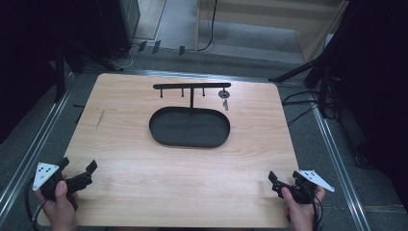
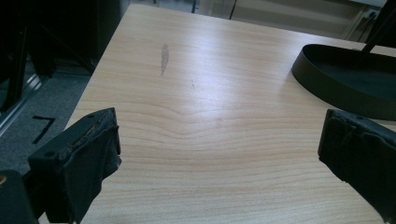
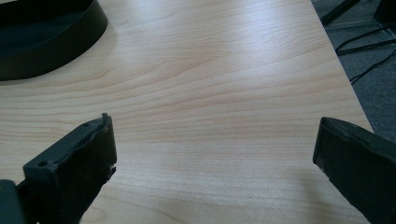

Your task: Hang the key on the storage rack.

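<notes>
Just 2 tongs, 1 tray.

The tray, ahead of the left gripper, runs off the frame's right edge. A small object on the rack is too tiny to identify.

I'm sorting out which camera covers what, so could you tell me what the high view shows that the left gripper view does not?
High view: the rack with its hooks, a key hanging at its right end, the right gripper, both hands and the floor around the table. Left gripper view: a close look at a grey smear on the wood between its wide-open jaws. Both share the wooden table and the black oval tray.
</notes>
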